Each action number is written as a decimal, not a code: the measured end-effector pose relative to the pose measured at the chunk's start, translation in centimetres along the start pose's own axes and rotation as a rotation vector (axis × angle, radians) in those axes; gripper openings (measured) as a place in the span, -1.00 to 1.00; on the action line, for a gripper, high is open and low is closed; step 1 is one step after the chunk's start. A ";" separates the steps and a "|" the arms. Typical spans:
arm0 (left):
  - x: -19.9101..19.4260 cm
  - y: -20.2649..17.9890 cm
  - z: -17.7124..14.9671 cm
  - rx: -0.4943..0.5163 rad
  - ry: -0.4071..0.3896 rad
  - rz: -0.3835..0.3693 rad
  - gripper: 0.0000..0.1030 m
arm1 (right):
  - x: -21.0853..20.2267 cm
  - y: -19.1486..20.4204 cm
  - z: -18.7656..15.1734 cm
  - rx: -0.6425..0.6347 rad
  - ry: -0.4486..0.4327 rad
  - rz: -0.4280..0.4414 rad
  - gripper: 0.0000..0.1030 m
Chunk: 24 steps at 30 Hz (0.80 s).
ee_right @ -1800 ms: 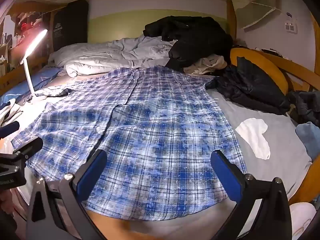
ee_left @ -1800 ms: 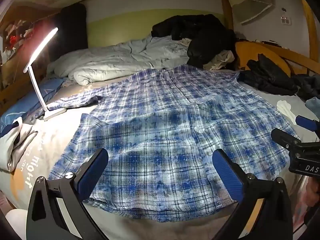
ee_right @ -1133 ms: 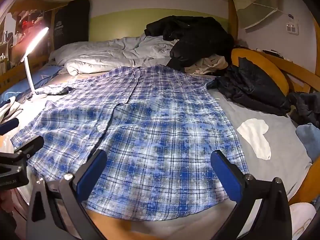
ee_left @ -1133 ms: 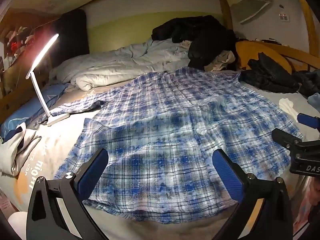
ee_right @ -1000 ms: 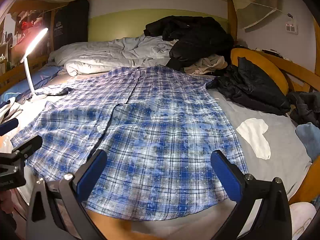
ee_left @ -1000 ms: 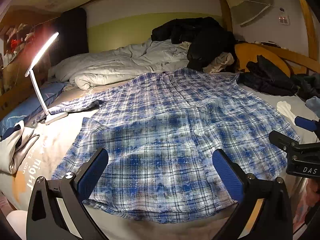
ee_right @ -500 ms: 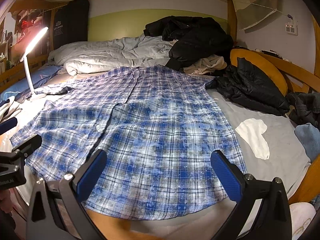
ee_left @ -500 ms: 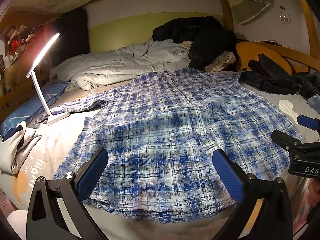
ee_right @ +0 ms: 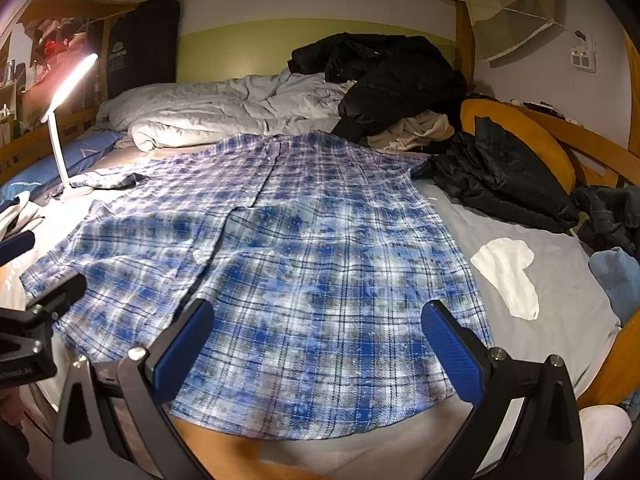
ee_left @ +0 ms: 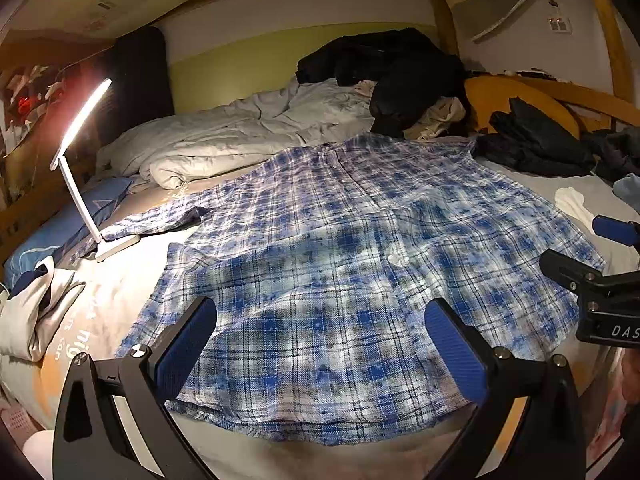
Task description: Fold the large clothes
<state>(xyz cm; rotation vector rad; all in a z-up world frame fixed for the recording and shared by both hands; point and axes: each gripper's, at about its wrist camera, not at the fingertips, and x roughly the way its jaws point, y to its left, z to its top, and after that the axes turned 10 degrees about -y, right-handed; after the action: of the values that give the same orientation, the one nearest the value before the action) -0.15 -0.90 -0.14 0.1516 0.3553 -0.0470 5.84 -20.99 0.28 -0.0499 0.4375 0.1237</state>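
A large blue and white plaid shirt (ee_left: 340, 264) (ee_right: 280, 256) lies spread flat on the bed, front up, collar at the far end, hem toward me. One sleeve (ee_left: 160, 218) reaches left toward the lamp. My left gripper (ee_left: 320, 336) hovers open over the hem's left half, nothing between its blue pads. Open as well, my right gripper (ee_right: 318, 340) hangs above the hem's right half. Each gripper shows at the edge of the other's view: the right one (ee_left: 600, 264), the left one (ee_right: 36, 268).
A lit white desk lamp (ee_left: 86, 172) stands on the bed at left, beside crumpled light clothes (ee_left: 32, 312). A rumpled duvet (ee_left: 240, 140) and black jackets (ee_right: 392, 80) (ee_right: 500, 176) crowd the far end and right. A white sock (ee_right: 508, 276) lies right of the shirt.
Both views wobble slightly; the grippers stay open over the hem and the shirt has not moved.
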 end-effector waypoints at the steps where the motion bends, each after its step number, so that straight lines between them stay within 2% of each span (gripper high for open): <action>1: 0.0 0.1 0.0 -0.005 0.001 -0.002 1.00 | -0.1 0.0 0.0 -0.002 -0.002 -0.001 1.00; 9: 0.3 0.6 -0.1 -0.028 0.017 -0.002 1.00 | 0.1 0.1 -0.1 -0.008 0.007 -0.009 1.00; 18: -0.8 -0.3 0.3 0.035 -0.059 0.018 1.00 | 0.1 0.3 0.0 -0.022 0.005 -0.009 1.00; 24: -0.6 -0.1 0.3 0.025 -0.046 -0.003 1.00 | 0.1 0.3 0.1 -0.019 0.005 -0.011 1.00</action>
<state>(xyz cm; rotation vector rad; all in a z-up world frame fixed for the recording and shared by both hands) -0.66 -1.05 0.35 0.1746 0.3091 -0.0574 5.89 -20.72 0.31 -0.0717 0.4409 0.1168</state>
